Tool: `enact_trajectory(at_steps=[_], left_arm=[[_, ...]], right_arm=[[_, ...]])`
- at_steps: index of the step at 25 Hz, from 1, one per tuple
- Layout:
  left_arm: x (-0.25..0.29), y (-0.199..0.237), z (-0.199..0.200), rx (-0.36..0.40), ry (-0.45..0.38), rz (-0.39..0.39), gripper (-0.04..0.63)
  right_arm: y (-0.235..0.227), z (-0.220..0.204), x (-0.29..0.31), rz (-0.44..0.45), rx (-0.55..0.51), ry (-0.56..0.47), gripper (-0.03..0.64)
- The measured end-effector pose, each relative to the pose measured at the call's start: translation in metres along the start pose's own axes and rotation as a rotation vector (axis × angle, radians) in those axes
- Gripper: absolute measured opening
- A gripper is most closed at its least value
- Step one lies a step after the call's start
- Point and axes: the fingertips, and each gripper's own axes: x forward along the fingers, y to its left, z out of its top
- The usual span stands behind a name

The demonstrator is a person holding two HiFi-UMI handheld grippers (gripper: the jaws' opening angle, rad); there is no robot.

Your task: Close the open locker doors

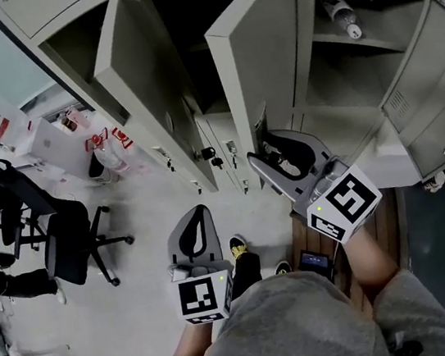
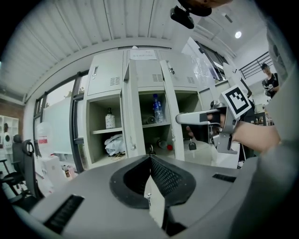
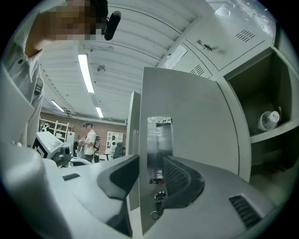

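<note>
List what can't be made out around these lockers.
Left gripper view: paper notice above the lockers, print too small to read.
Head view: middle compartment, contents lost in shadow.
Right gripper view: the open door between the right tongs hides whatever lies behind it.
Head view: rightmost door, cut off by the picture's edge.

Right claw (image 1: 257, 146) at open locker door (image 1: 263, 59)

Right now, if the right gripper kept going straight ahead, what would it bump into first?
The open locker door. Its lock edge already stands between the right gripper's open jaws, so it would probably hit that first.
</note>
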Motion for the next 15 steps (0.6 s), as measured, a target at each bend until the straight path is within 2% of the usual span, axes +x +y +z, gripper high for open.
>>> enact_trajectory(at_steps=[4, 11, 15], left_arm=[[0.000, 0.012, -0.003, -0.010, 0.012, 0.024, 0.011], [0.004, 0.032, -0.003, 0.017, 0.040, 0.047, 0.011], [0.008, 0.041, -0.007, 0.019, 0.059, 0.053, 0.011]], right_arm=[[0.001, -0.002, 0.026, 0.027, -0.006, -0.004, 0.158], [0.004, -0.003, 0.061, 0.003, -0.101, 0.003, 0.156], [0.008, 0.005, 0.051, 0.005, -0.097, -0.100, 0.156]])
